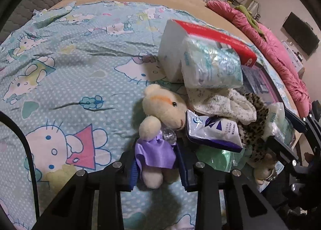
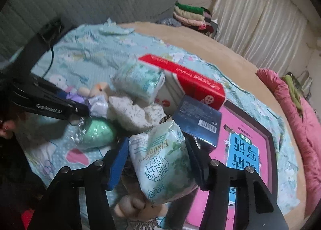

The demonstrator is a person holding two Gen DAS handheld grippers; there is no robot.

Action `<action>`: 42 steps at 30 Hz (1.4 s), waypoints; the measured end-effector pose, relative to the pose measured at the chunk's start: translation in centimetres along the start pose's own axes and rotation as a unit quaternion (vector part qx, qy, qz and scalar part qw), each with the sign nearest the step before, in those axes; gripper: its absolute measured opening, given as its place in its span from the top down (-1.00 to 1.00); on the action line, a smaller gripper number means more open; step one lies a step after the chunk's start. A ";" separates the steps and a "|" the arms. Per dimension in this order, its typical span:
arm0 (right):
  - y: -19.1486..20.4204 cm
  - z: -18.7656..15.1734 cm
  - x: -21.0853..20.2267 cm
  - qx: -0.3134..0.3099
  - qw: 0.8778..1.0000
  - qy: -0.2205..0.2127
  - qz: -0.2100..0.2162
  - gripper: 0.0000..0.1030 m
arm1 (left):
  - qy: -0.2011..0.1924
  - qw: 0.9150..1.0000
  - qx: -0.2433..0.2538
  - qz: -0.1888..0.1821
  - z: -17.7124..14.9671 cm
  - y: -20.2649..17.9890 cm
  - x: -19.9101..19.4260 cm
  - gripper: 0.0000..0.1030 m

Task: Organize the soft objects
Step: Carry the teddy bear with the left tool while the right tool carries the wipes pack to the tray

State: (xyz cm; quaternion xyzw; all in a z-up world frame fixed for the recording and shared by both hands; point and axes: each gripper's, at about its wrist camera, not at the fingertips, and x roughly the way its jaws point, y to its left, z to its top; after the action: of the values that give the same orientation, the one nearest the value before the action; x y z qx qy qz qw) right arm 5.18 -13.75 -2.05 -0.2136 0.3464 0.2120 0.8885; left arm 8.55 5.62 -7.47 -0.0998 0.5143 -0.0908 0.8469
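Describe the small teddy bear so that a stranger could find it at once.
Start at the blue cartoon-cat bedsheet and find the heap of packets in front of the red and white box. At the heap's left edge lies a cream teddy bear, between the left gripper fingers. It alone wears a shiny purple dress.

Both fisheye cameras sit just behind their tongs, tilted down at a bed with a pale-blue cartoon-cat sheet [image 1: 76, 65], very near the clutter. The left view faces its far left; the right looks further right. Both share the red-and-white carton [image 1: 210, 35] [image 2: 192, 81].
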 end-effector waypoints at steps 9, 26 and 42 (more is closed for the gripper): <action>-1.3 0.6 -1.7 0.037 0.999 -0.027 0.009 -0.13 | -0.021 1.000 -0.008 -0.001 -0.6 0.7 -2.7 0.35; -2.7 1.6 -3.9 0.073 0.995 -0.069 0.011 -0.13 | -0.058 0.998 -0.018 0.003 -0.5 -0.8 -7.6 0.35; -7.0 0.8 -7.3 0.137 0.986 -0.092 -0.018 -0.12 | -0.085 0.995 0.047 -0.005 0.9 -8.9 -10.5 0.35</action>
State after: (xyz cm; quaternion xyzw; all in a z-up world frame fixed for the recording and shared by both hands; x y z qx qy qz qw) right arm 4.36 -20.73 5.28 -0.0753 0.2847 0.1652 0.9413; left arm 4.12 -0.23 4.29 -0.0693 0.4351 -0.1102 0.8909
